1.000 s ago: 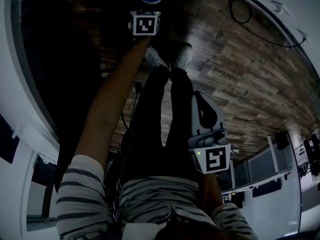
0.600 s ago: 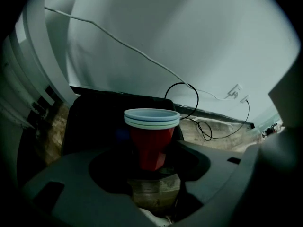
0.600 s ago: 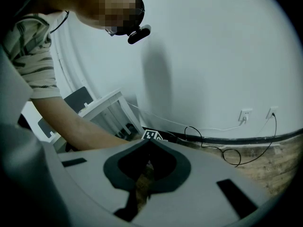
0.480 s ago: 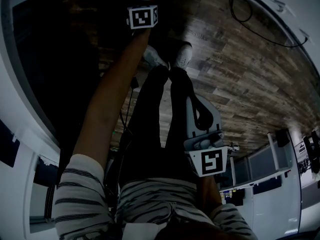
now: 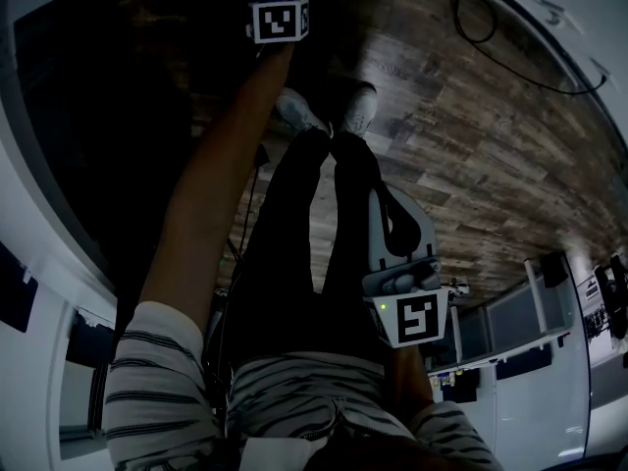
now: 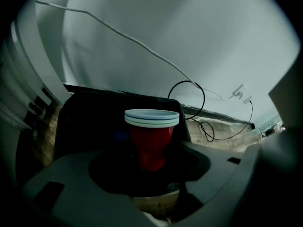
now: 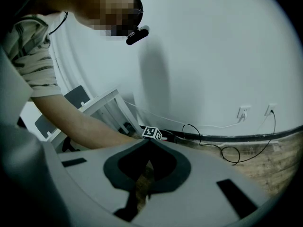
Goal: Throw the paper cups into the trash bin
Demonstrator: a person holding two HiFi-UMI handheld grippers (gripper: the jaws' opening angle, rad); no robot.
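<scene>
left gripper [image 6: 150,161] has dropped closer to the black trash bin [image 6: 90,112], jaws clamped wide on the stacked red paper cups [image 6: 151,138]. cups kept upright w/ bin just beyond, prob so they drop straight in. right gripper [image 7: 147,148] idles, jaws pressed together, empty.

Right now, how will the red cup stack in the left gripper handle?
The red cup stack shows several nested rims, so probably light disposable cups that would crush under a hard squeeze from the left gripper. Its tapered sides may slip, and the nested cups could separate.
</scene>
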